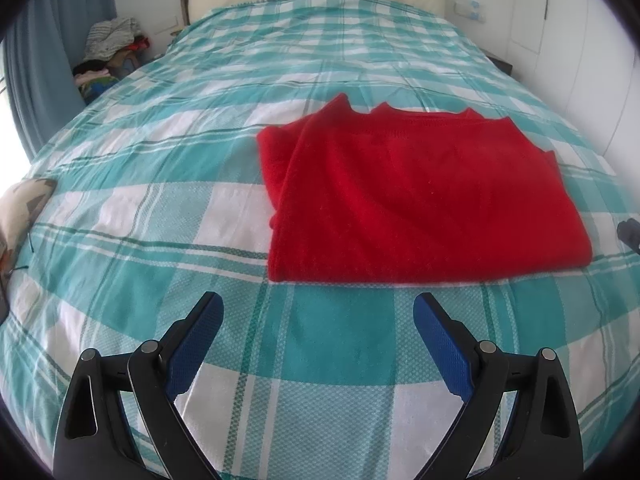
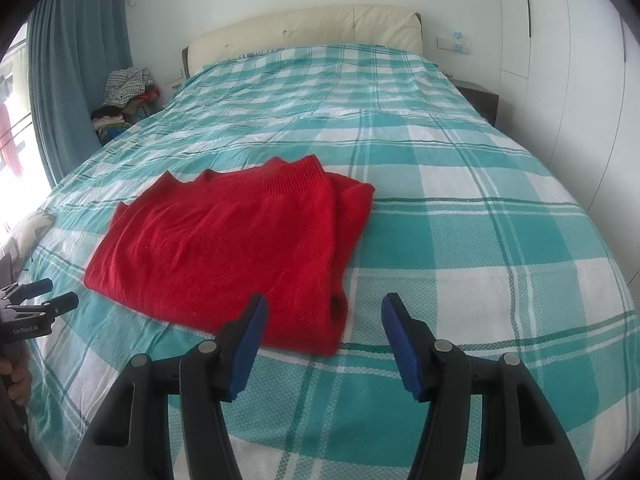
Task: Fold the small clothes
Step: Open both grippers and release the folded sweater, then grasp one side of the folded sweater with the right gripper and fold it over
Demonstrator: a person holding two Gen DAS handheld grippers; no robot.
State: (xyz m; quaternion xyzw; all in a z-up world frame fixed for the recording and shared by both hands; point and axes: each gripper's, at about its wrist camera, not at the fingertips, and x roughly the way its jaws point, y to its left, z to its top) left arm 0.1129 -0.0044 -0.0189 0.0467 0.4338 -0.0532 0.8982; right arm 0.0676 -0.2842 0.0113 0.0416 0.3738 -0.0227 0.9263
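A red knitted sweater [image 1: 420,196] lies folded into a flat rectangle on the teal and white checked bedspread [image 1: 200,208]. It also shows in the right wrist view [image 2: 232,248]. My left gripper [image 1: 318,312] is open and empty, hovering just short of the sweater's near edge. My right gripper [image 2: 323,316] is open and empty, at the sweater's near right corner. The left gripper shows at the left edge of the right wrist view [image 2: 44,294], and a tip of the right gripper shows at the right edge of the left wrist view [image 1: 628,232].
A cream headboard [image 2: 304,28] stands at the far end of the bed. A pile of clothes [image 2: 124,96] sits by the blue curtain [image 2: 76,72] at the far left. A patterned pillow [image 1: 22,204] lies at the bed's left edge. White wardrobe doors [image 2: 568,80] line the right.
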